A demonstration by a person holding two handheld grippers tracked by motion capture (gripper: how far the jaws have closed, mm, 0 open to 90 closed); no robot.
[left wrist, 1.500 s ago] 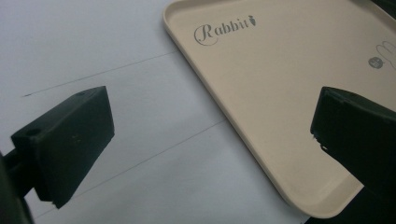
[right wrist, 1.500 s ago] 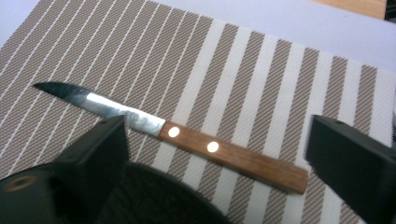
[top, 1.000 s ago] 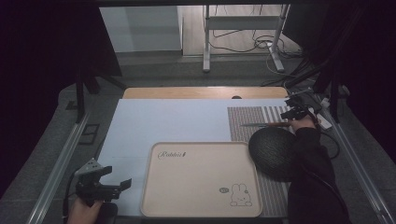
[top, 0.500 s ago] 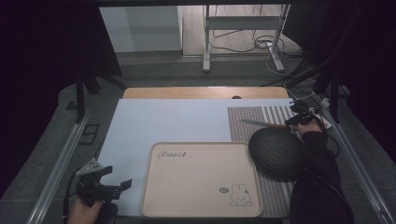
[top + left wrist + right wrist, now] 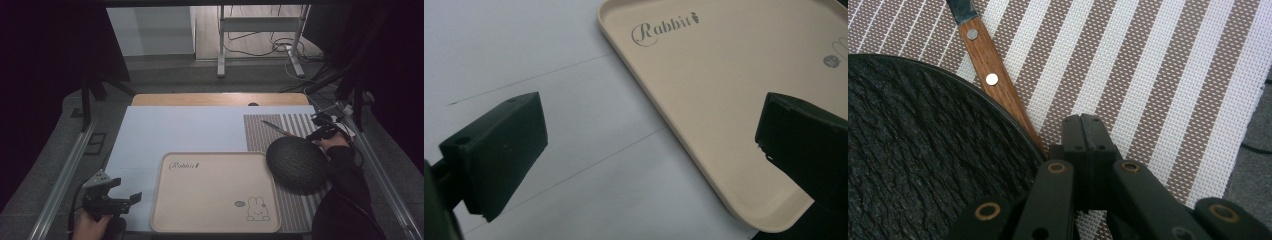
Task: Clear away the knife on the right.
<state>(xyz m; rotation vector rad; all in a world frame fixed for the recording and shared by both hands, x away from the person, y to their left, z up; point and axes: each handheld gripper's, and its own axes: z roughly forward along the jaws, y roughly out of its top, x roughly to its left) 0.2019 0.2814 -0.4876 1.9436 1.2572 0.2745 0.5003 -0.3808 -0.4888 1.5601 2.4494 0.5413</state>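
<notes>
Beige plastic tray, rectangular with rounded corners, printed "Rabbit" in script at its upper left and a small rabbit drawing at its lower right; lies on a pale blue sheet near the table's front edge. Striped woven placemat, brown and white, lies to its right. Black round plate, slate-textured, sits on the placemat just beside the tray. Knife, wooden handle with two metal rivets, lies on the placemat with its handle running under the plate's rim. Left gripper: jaws wide apart, empty, at the tray's left front corner, as a second ago. Right gripper: jaws pressed together on nothing, at the knife's handle end; since a second ago it has moved nearer the plate
</notes>
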